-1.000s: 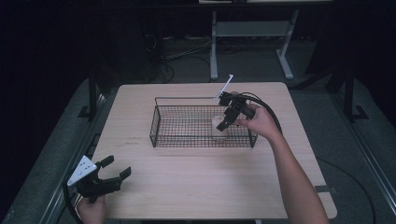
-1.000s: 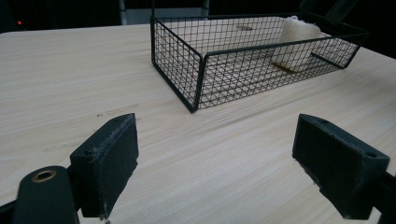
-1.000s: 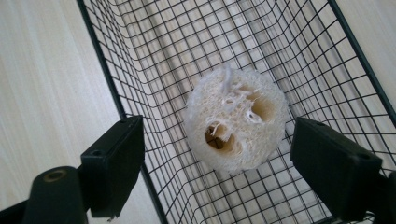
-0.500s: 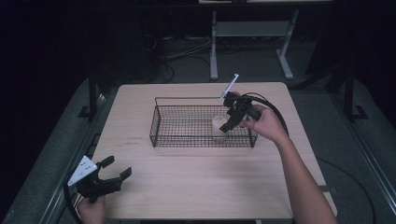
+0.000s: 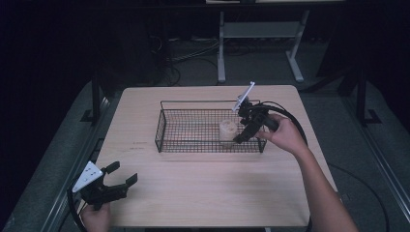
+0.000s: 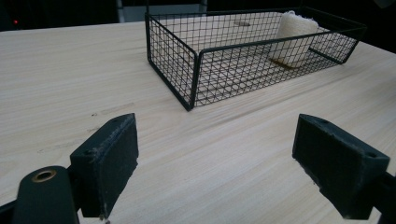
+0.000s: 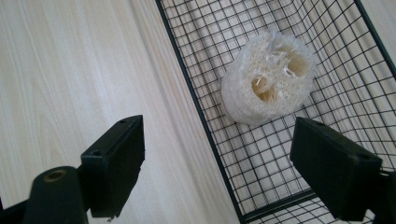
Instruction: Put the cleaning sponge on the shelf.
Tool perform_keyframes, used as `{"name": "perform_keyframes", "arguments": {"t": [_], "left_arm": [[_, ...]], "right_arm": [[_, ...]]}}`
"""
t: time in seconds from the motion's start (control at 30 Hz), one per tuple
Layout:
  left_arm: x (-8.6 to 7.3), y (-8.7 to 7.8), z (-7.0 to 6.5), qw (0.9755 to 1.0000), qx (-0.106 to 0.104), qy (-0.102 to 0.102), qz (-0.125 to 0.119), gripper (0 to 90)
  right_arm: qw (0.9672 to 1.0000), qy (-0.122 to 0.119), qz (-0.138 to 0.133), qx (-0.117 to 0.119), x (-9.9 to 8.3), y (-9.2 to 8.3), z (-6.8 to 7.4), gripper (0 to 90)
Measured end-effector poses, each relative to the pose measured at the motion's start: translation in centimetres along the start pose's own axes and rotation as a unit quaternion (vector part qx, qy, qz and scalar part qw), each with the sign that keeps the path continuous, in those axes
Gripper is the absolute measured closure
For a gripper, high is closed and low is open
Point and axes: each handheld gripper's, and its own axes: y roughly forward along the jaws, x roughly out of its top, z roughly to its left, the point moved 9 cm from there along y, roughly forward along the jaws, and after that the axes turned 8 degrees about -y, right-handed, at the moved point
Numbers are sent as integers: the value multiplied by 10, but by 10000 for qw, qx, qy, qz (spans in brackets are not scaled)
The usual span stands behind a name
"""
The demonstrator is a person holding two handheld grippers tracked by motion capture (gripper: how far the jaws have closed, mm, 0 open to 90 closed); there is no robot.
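Note:
A pale, fibrous loofah piece (image 5: 227, 131) stands on end inside a black wire basket (image 5: 159, 130) at the middle of the wooden table (image 5: 212, 193). It sits near the basket's right end, by the front wall. My right gripper (image 5: 244, 135) hovers over that corner, just right of the loofah, open and holding nothing. In the right gripper view the loofah (image 7: 268, 77) lies beyond the spread jaws of my right gripper (image 7: 217, 163), above the basket's mesh (image 7: 196, 102). My left gripper (image 5: 124, 173) rests open at the table's front left corner, far from the basket (image 6: 194, 74).
The left part of the basket holds nothing but mesh. Bare tabletop stretches between the left gripper (image 6: 215, 149) and the basket, where the loofah (image 6: 293, 39) stands. Behind the table are a white desk frame (image 5: 222, 48) and cables on the dark floor.
My right gripper has drifted a little to the right and upward over the basket's right end, jaws equally wide. The loofah and the left gripper stay where they were.

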Motion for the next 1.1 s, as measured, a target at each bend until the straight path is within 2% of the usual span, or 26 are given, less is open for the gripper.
{"name": "perform_keyframes", "arguments": {"t": [0.5, 0.8, 0.93, 1.1], "left_arm": [[0, 2, -1, 10000, -6, -5, 17, 138], [0, 1, -1, 10000, 0, 8, 19, 138], [0, 1, -1, 10000, -4, 13, 19, 138], [-1, 2, -2, 10000, -8, 21, 51, 138]], "right_arm": [[9999, -114, -111, 25, -11, -2, 17, 173], [9999, -130, -73, 57, -19, 0, 28, 173], [9998, -171, -110, 65, -23, 1, 35, 173], [9996, -266, -25, 93, -27, 1, 43, 173]]}}
